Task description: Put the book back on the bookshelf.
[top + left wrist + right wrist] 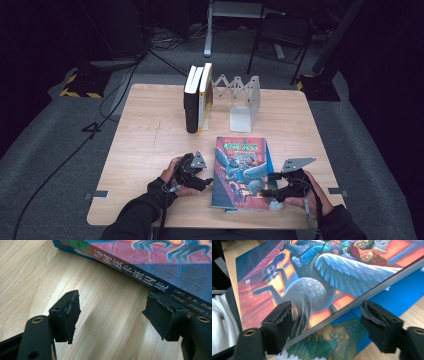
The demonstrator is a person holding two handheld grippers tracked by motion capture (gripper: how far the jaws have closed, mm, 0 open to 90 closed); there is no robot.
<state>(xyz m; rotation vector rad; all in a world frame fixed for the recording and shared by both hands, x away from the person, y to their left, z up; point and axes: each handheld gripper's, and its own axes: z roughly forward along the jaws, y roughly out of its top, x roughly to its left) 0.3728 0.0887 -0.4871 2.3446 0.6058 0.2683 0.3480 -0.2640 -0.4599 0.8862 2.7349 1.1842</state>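
So we've got the illustrated book [243, 172] lying flat near the front edge of the wooden table [150, 130], a bit right of centre, with another blue-covered book [402, 293] peeking out underneath it. Our left gripper [206, 183] sits just beside the spine side, jaws apart with only bare wood between the pads; in its own view the spine [140, 275] runs right past the far pad but nothing is pinched yet. Our right gripper [267, 192] is at the page-edge side, jaws spread too, one pad over the cover and the other out past the edge, not clamped.

Our guess is the plan is to stand this one up with the upright books [197, 97] at the folding bookend [240, 102] at the back. To do that cleanly, we'd want the right pads to bite the top book alone, not the blue cover below it. Slide one jaw in under the page edge, tip it up a little, then let the left side steady the spine. Go slow, glossy covers slip.
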